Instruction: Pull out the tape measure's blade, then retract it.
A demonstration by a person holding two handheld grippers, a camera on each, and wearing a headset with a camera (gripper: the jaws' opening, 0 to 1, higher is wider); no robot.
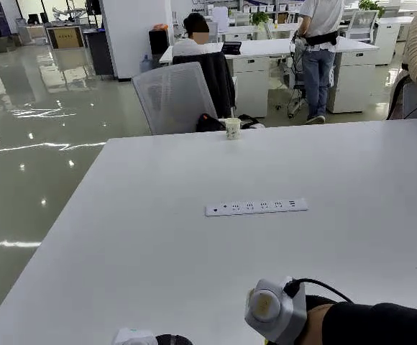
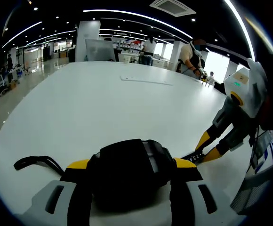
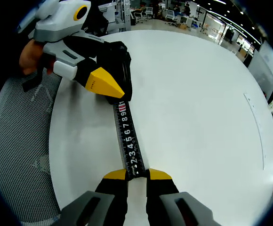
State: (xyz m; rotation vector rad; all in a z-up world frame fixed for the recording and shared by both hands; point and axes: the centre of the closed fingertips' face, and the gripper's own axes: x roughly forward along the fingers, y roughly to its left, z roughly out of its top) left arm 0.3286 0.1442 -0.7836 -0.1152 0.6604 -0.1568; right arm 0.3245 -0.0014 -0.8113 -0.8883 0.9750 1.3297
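Tape measure: black case, sitting in the upper left of the right gripper view and clenched between the 2 jaws of the left gripper. In the left gripper view the case fills the lower centre, with a yellow tip pressed to each side of it.

Blade: a short length is out. It runs as a straight strip from the case mouth down to the bottom centre of the right gripper view, lying flat on or just above the white table (I cannot tell which).

Right gripper: its 2 yellow tips are closed on the blade's free end, 1 on each side of the strip.

Key relation: the blade's long axis lies in line with the right gripper's own jaws, with the case straight ahead of them at the far end. The left gripper crosses that axis from the frame's left.

Judgement: extension looks only partly done. Any further pull should go straight back along the strip, since a sideways tug would likely kink the blade or slip the hook. Retraction would reverse the same line.

Head view: a power strip lies mid-table, well apart from the work.
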